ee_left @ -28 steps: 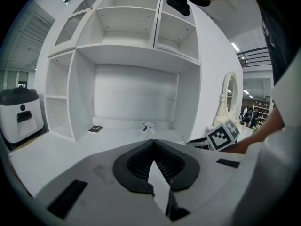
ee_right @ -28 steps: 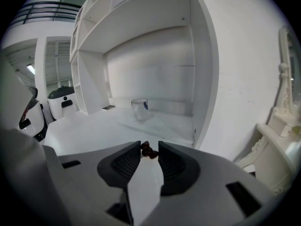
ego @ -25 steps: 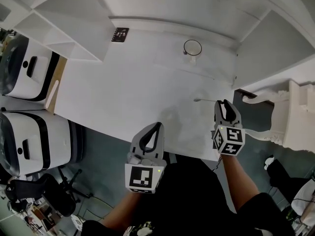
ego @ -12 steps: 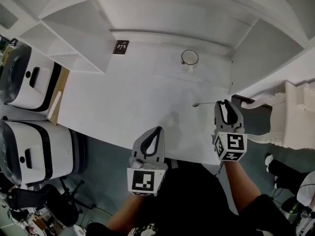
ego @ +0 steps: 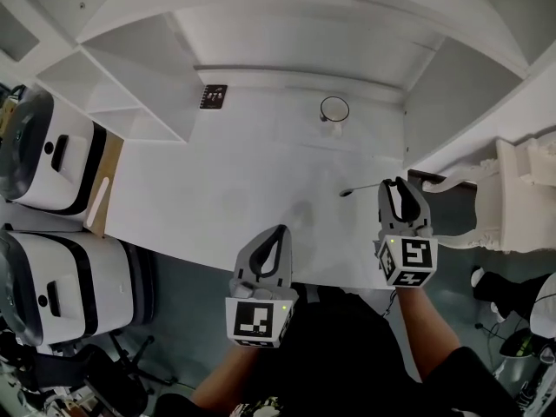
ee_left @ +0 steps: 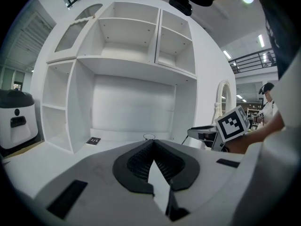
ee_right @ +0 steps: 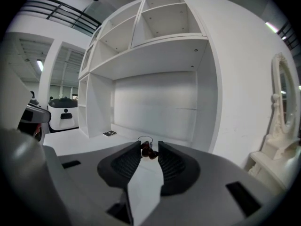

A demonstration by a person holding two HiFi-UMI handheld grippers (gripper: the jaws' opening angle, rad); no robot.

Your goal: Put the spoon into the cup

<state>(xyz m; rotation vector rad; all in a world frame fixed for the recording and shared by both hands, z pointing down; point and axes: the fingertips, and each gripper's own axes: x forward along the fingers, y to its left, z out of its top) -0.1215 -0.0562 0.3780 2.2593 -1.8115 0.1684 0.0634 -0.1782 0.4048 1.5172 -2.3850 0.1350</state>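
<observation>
Count on the white surface (ego: 226, 172): one cup (ego: 334, 109) is standing there and one black marker card (ego: 213, 96) is lying there. One spoon (ego: 358, 188) is showing.

Two grippers are appearing, a left gripper (ego: 280, 231) and a right gripper (ego: 397, 182). Each is carrying one marker cube, so two in all: a left cube (ego: 256, 318) and a right cube (ego: 407, 261).

Two white rounded machines are sitting at the left edge, an upper machine (ego: 52, 146) and a lower machine (ego: 61, 276). One white shelf unit (ego: 130, 76) is backing the surface. One ornate white furniture piece (ego: 521, 189) is standing at the right.
</observation>
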